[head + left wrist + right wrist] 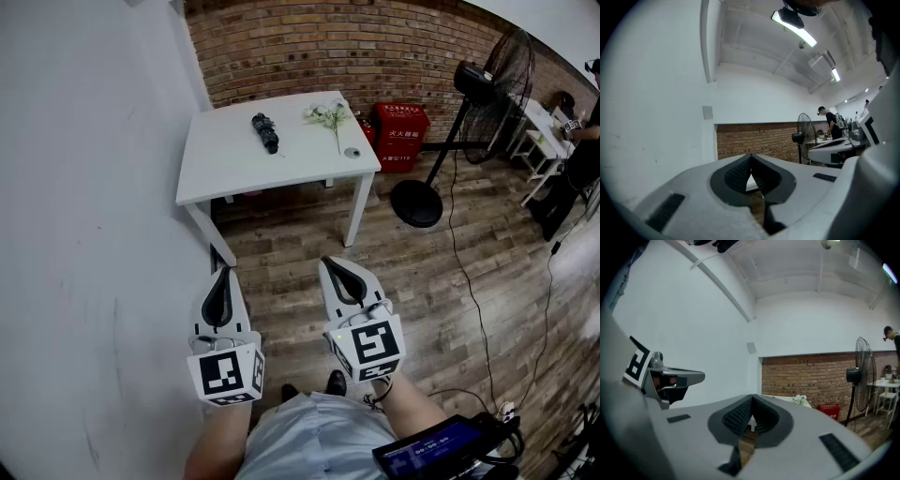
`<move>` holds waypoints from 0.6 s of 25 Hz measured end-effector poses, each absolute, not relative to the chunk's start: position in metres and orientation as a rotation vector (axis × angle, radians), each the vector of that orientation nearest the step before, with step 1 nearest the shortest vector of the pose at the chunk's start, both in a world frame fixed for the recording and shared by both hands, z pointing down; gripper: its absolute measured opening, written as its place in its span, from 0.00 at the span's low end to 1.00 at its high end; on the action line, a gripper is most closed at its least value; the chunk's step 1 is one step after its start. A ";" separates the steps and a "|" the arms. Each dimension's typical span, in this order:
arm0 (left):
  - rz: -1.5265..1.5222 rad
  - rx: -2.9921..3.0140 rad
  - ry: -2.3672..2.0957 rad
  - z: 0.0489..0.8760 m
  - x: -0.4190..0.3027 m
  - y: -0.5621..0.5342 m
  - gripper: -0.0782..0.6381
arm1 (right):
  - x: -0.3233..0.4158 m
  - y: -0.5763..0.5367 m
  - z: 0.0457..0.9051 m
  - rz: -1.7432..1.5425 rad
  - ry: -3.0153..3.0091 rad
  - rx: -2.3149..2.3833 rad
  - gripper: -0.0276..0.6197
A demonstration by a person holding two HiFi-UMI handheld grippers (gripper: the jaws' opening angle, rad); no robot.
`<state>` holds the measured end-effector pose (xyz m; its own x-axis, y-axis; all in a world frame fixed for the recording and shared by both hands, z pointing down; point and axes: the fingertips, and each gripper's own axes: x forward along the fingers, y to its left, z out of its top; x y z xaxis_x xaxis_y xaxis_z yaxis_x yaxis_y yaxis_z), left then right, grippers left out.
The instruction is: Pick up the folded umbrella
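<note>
The folded umbrella lies on the white table in the upper middle of the head view. It is black and compact, set left of centre on the tabletop, with its length running roughly away from the camera. To its right on the same top lies a spray of white flowers, apart from the umbrella. Near the table's right front corner sits a small round object, too small to identify. Both tools are in the lower middle of the frame, well apart from the table, above the wooden floor, and both point towards the table. The left gripper has its jaws pressed together with nothing between them, and in the left gripper view the dark ribbed pads meet at their tips. The right gripper is likewise closed and empty, its pads meeting in the right gripper view. Right of the table, a red box stands against the brick wall, and beside it is a black standing fan with its round base on the floor. A white wall fills the left side of the frame. A person stands at the right edge.
</note>
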<state>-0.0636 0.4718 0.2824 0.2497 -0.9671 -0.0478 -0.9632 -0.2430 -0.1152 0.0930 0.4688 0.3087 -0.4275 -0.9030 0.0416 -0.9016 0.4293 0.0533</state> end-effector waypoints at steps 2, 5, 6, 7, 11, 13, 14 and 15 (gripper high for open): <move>-0.053 -2.383 1.853 0.282 -0.059 0.471 0.12 | 0.097 0.467 0.308 -0.038 -2.606 1.642 0.05; -0.059 -2.380 1.858 0.282 -0.051 0.469 0.12 | 0.105 0.465 0.307 -0.041 -2.609 1.633 0.05; -0.061 -2.379 1.861 0.283 -0.049 0.469 0.12 | 0.107 0.465 0.307 -0.041 -2.609 1.628 0.05; -0.063 -2.378 1.865 0.283 -0.046 0.468 0.12 | 0.109 0.465 0.308 -0.041 -2.609 1.621 0.05; -0.070 -2.368 1.871 0.287 -0.034 0.467 0.12 | 0.121 0.465 0.310 -0.029 -2.635 1.617 0.05; -0.071 -2.359 1.875 0.288 -0.025 0.464 0.12 | 0.130 0.463 0.309 -0.043 -2.655 1.617 0.05; -0.070 -2.354 1.880 0.288 -0.022 0.462 0.12 | 0.134 0.460 0.309 -0.054 -2.658 1.612 0.05; -0.071 -2.348 1.887 0.289 -0.018 0.459 0.12 | 0.137 0.458 0.310 -0.057 -2.657 1.606 0.05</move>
